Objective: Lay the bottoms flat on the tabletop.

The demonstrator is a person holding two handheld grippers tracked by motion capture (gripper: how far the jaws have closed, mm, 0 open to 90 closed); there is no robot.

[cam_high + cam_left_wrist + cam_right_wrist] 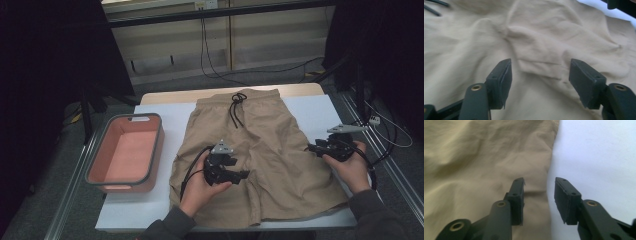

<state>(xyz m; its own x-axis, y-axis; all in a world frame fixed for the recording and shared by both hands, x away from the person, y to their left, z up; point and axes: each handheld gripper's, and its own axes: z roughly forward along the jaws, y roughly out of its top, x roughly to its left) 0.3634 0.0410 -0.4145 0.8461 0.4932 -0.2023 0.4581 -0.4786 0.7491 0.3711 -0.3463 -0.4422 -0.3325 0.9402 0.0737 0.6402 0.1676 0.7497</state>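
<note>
A pair of tan shorts [260, 135] lies flat on the white table [165, 117], waistband at the far side, with a black drawstring [236, 107] trailing down from it. My left gripper [243, 175] rests over the shorts' left leg, pointing right. In the left gripper view its jaws [540, 80] stand open above rumpled tan fabric [536, 37], nothing between the pads. My right gripper [310, 148] is at the shorts' right side edge, pointing left. Its jaws [539, 200] stand open, straddling the line where the cloth [474, 157] meets the white tabletop [599, 152].
A salmon-coloured bin with a grey rim [159, 150] sits empty at the table's left edge. Beyond the table lie cables on the floor [220, 75], and dark stands rise on both sides. The person's forearms come in from the bottom.
</note>
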